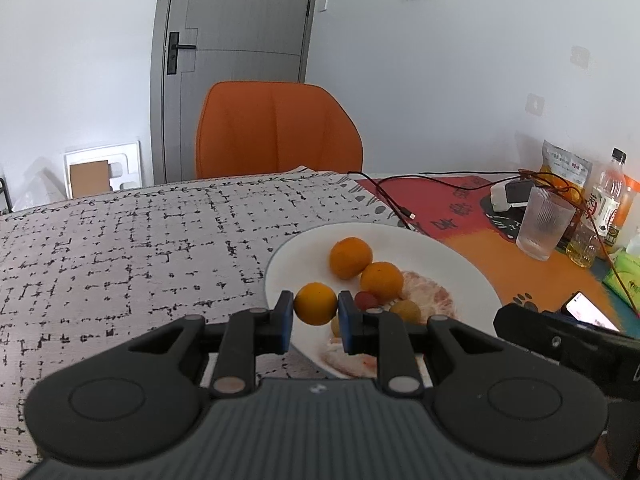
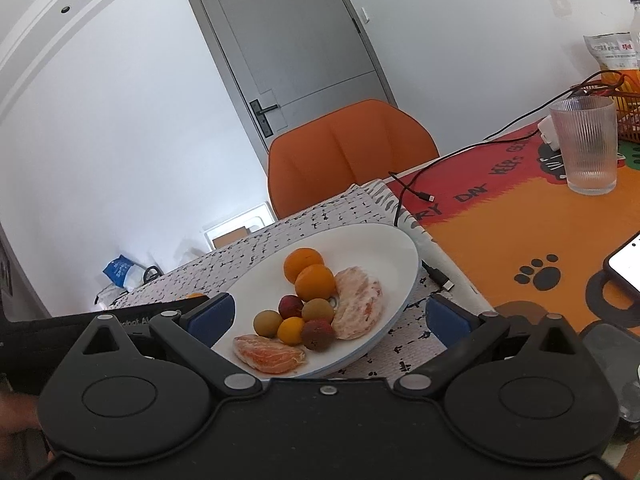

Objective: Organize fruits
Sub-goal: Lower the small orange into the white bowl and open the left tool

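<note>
— Nearest first: what does the left claw [image 1: 315, 312] have?

— A small orange fruit [image 1: 316, 304], pinched tight between its two blue pads and held up off the white plate [image 1: 460, 264], at the plate's left edge.

— And the right claw [image 2: 326, 318]?

— Wide open, nothing in it. Its pads stand on either side of the plate's near rim, apart from it.

— What lies on the plate?

— At the near edge a peeled citrus piece [image 2: 269, 354]. Just behind it a cluster of small round fruits: a yellow one [image 2: 291, 330], two olive ones, two dark red ones [image 2: 318, 335]. To the right a bigger peeled citrus half [image 2: 358, 307]; behind that, two oranges [image 2: 309, 273] touching each other.

— Further back?

— The plate sits on a black-and-white patterned cloth [image 1: 140, 248] over the counter. To the right an orange mat [image 2: 520, 232] carries a ribbed glass [image 2: 586, 144] and a black cable [image 2: 420, 184]. Beyond the counter, an orange chair [image 1: 276, 132] before a grey door [image 1: 240, 32].
</note>
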A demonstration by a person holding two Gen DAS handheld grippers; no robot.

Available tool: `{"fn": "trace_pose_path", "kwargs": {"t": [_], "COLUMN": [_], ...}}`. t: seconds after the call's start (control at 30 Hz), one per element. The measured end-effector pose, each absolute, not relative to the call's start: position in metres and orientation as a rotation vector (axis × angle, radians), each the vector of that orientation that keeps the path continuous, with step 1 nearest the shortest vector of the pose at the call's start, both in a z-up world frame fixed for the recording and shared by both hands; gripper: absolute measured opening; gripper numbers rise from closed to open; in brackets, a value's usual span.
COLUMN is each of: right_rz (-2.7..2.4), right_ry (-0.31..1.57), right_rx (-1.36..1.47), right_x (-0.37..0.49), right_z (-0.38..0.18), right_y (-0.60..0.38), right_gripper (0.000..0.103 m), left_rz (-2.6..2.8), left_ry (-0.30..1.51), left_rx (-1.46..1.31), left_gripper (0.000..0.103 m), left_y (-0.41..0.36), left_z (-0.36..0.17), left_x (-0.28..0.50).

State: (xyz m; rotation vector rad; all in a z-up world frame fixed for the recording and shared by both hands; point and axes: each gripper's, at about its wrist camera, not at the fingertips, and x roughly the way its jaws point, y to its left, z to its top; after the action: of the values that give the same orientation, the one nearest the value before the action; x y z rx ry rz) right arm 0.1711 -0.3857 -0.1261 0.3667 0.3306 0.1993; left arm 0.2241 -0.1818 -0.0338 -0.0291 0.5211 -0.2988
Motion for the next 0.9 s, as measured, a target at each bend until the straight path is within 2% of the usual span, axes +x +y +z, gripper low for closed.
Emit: {"fn": "trace_pose_path", "kwargs": {"t": [0.07, 0.3, 0.5, 0.57, 0.77, 0.9], "right_rz": [0.2, 0.204, 0.223, 0.225, 0.236, 0.244], "right_ry": [0.331, 0.334, 0.332, 0.335, 0.341, 0.349], "right_rx": [0.367, 0.367, 0.349, 0.347, 0.327, 0.324], "right_x": [0.172, 0.173, 0.172, 0.173, 0.172, 0.171], "right_z": [-0.127, -0.127, -0.123, -0.122, -0.117, -0.114], "right_y": [-0.386, -0.382, -0.373, -0.37, -0.359, -0.351], "right_gripper": [0.103, 0.103, 0.103, 0.103, 0.103, 0.103], "left_rz": [-0.288, -0.281, -0.269, -0.251, -0.205, -0.179], "left_ry": [0.51, 0.521, 0.522, 0.521, 0.5, 0.485], "left_rx": [-0.027, -0.029, -0.044, -0.05, -0.057, -0.055], "left_gripper": [0.026, 0.028, 0.044, 0.055, 0.078, 0.083], "left_y": [-0.182, -0.175, -0.164, -0.159, -0.143, -0.132], "left_z": [-0.032, -0.031, -0.029, -0.028, -0.022, -0.019], "left_x": [0.224, 0.221, 0.213, 0.211, 0.201, 0.193]}}
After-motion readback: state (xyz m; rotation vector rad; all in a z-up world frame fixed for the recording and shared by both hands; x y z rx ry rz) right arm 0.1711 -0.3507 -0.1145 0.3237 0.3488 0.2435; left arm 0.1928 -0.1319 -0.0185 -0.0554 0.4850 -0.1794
